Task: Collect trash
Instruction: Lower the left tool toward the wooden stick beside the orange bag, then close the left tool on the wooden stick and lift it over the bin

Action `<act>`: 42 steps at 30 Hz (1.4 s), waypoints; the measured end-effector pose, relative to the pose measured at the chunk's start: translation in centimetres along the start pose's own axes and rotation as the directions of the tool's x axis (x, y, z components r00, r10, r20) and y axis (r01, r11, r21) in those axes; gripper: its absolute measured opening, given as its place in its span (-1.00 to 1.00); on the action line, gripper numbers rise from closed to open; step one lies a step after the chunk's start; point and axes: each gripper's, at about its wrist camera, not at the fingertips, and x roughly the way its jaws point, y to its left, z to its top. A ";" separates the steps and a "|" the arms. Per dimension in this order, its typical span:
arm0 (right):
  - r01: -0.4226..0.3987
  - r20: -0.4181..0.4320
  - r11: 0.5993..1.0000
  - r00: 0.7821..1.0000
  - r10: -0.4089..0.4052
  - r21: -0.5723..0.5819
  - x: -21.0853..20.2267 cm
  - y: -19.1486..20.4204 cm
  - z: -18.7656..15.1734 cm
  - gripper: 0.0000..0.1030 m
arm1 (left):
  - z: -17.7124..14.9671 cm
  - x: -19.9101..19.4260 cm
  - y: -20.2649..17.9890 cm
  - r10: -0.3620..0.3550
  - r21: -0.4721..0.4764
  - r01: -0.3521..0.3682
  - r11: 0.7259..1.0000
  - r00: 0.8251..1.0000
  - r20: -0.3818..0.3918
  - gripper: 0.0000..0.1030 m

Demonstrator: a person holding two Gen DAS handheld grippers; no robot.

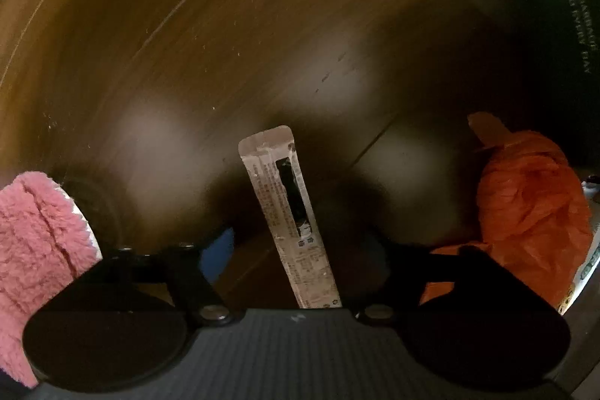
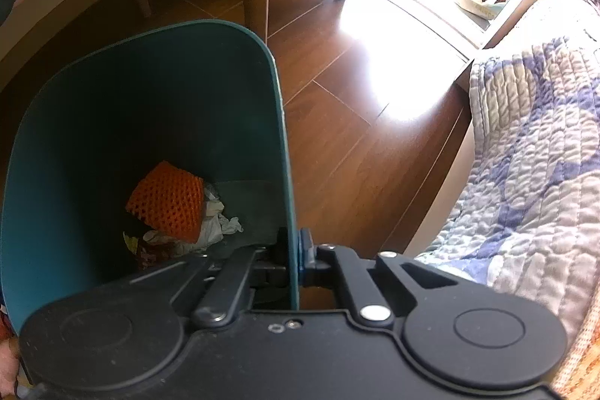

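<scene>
While the right gripper (image 2: 294, 261) pinches the teal bin (image 2: 150, 122) wall, the left gripper (image 1: 296, 250) stands open around a sachet (image 1: 292, 212) on the dark wooden floor (image 1: 187, 44).

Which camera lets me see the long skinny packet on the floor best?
The left wrist camera. The long skinny packet lies on the wooden floor, right between the open fingers of the left gripper. The right wrist camera doesn't show it at all.

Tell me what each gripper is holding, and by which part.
The right gripper is clamped on the teal bin by its rim wall. The left gripper holds nothing: its open jaws straddle a long wrapper on the floor.
</scene>
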 end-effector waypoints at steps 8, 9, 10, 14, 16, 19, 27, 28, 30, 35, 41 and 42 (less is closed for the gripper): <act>0.007 0.000 1.000 1.000 -0.007 0.020 0.0 0.4 -0.1 -0.94 | 2.3 -2.4 1.7 0.019 -0.030 -0.017 0.999 0.998 0.064 -0.58; 0.008 0.000 1.000 1.000 -0.008 0.021 0.0 0.5 -0.1 -0.94 | 2.7 -3.1 2.2 0.020 -0.043 -0.017 0.999 0.997 0.073 -0.58; 0.012 0.000 1.000 1.000 -0.012 0.021 -0.1 0.7 -0.1 -0.94 | 3.0 -4.0 2.8 0.016 -0.053 -0.012 0.999 0.996 0.083 -0.59; 0.031 0.011 0.999 0.999 -0.031 0.012 -0.2 1.3 0.1 -0.95 | 4.3 -9.1 4.4 0.011 -0.036 -0.005 0.999 0.987 0.162 -0.62; 0.033 0.017 0.999 0.999 -0.033 0.002 -0.4 1.7 0.0 -0.95 | 4.7 -11.9 5.0 0.005 -0.019 -0.002 1.000 0.980 0.197 -0.63; 0.045 0.037 0.998 0.998 -0.044 -0.036 -0.7 3.0 0.0 -0.95 | 4.2 -16.7 5.4 -0.007 -0.004 0.008 1.000 0.964 0.265 -0.63; 0.098 0.075 0.992 0.993 -0.092 -0.079 -1.5 6.0 0.5 -0.94 | 2.0 -31.1 6.3 -0.046 -0.084 0.094 0.992 0.890 0.454 -0.63; 0.104 0.077 0.991 0.992 -0.097 -0.088 -1.6 6.3 0.5 -0.93 | 1.3 -32.4 6.6 -0.047 -0.092 0.104 0.990 0.875 0.481 -0.63; 0.113 0.077 0.988 0.991 -0.105 -0.105 -1.7 6.8 0.9 -0.93 | 0.1 -34.2 6.0 -0.031 -0.084 0.089 0.993 0.851 0.525 -0.63; 0.144 0.072 0.978 0.988 -0.134 -0.154 -1.8 8.3 0.9 -0.93 | -1.2 -36.7 5.0 -0.122 -0.022 0.162 0.987 0.816 0.564 -0.63; 0.177 0.053 0.967 0.984 -0.170 -0.183 -1.7 9.5 1.2 -0.93 | -1.4 -37.3 3.2 -0.114 0.051 0.105 0.993 0.791 0.601 -0.64; 0.182 0.050 0.965 0.983 -0.175 -0.188 -1.6 9.7 1.3 -0.93 | -1.5 -37.9 2.8 -0.104 0.055 0.089 0.995 0.777 0.621 -0.65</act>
